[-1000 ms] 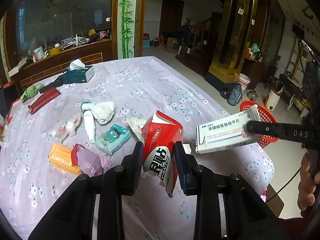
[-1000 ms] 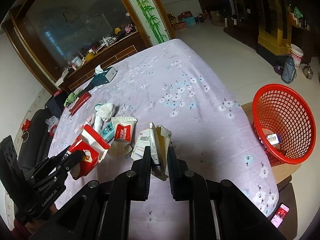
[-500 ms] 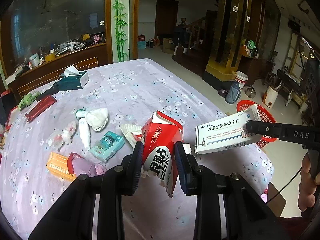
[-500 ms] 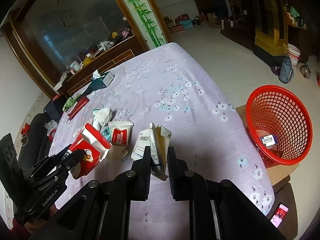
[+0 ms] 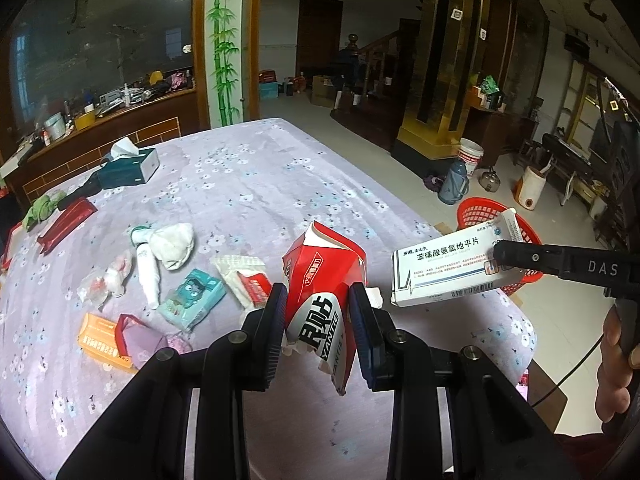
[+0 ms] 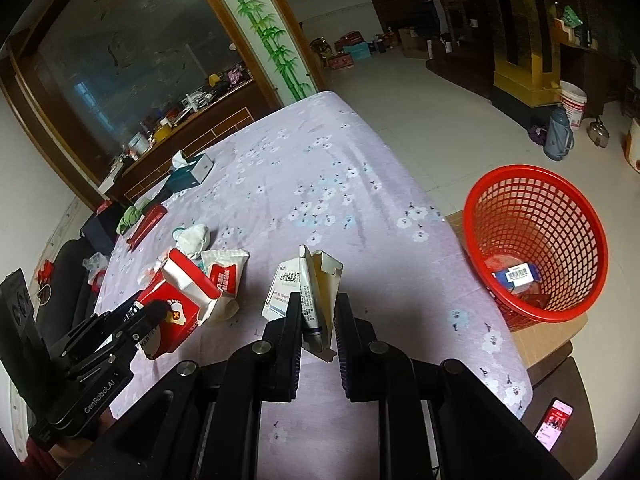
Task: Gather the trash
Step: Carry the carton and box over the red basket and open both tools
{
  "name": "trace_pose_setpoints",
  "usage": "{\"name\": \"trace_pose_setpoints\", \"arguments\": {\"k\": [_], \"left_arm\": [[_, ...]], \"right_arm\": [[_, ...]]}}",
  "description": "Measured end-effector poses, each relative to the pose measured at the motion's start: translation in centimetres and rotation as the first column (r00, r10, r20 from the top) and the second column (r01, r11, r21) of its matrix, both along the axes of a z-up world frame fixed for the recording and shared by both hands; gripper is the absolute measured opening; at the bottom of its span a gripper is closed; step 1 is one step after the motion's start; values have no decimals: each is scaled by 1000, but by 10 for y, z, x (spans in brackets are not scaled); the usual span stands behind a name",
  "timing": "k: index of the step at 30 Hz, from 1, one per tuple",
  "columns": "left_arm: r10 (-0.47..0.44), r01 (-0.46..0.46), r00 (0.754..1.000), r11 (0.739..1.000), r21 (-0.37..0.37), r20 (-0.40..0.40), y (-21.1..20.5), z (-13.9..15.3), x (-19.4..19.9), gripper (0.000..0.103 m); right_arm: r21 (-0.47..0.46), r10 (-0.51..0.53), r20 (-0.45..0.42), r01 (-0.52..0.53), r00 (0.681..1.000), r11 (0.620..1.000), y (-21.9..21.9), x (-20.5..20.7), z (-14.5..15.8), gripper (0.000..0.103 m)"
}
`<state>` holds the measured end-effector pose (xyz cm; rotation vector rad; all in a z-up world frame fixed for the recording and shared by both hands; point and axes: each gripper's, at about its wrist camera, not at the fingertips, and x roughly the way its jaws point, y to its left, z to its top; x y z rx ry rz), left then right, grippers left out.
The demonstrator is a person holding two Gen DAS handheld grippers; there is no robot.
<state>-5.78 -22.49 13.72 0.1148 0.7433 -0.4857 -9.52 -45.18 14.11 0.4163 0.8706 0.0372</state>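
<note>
My left gripper point(image 5: 320, 300) is shut on a crumpled red and white carton point(image 5: 324, 280), held above the purple flowered tablecloth point(image 5: 248, 184). My right gripper point(image 6: 318, 312) is shut on a white medicine box point(image 6: 308, 284) with an open flap; the same medicine box point(image 5: 452, 268) shows in the left wrist view, in front of the red mesh basket point(image 5: 480, 212). The red mesh basket point(image 6: 536, 240) stands off the table's right edge with a few items inside. The red carton point(image 6: 176, 304) and left gripper point(image 6: 148, 316) show at lower left of the right wrist view.
Loose trash lies on the cloth: a white wad point(image 5: 172, 240), a white tube point(image 5: 146, 272), a teal wipes pack point(image 5: 192, 298), a tissue packet point(image 5: 244, 280), an orange box point(image 5: 102, 340). A teal tissue box point(image 5: 128, 168) sits far back. A phone point(image 6: 554, 424) lies below the table corner.
Both grippers, each still holding its item, have drifted slightly; the red basket appears a little closer and lower in the right wrist view.
</note>
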Motion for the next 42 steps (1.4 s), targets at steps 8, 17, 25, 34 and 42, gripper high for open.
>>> {"name": "trace_pose_setpoints", "arguments": {"k": [8,17,25,34,42], "left_arm": [[-48,48,999,999,1,2,-20,1,2,30],[-134,134,991,991,0,9,-59,5,3,31],[-256,256,966,967,-2,38,-119,21,1,32],[-362,362,932,932,-2,26,-205,22,10,33],[-373,372,927,927,-36,-25,-270,7,37,47]], "right_arm": [[3,-52,3,52,999,999,-20,-12,2,16],[-11,-168,24,168,986,986,-66,-30,12,16],[-53,-319,52,322,946,945,-128,-51,27,16],[-98,-404,62,408,913,908,-185,-59,37,16],[-123,-398,46,401,916,908,-218,-28,30,26]]}}
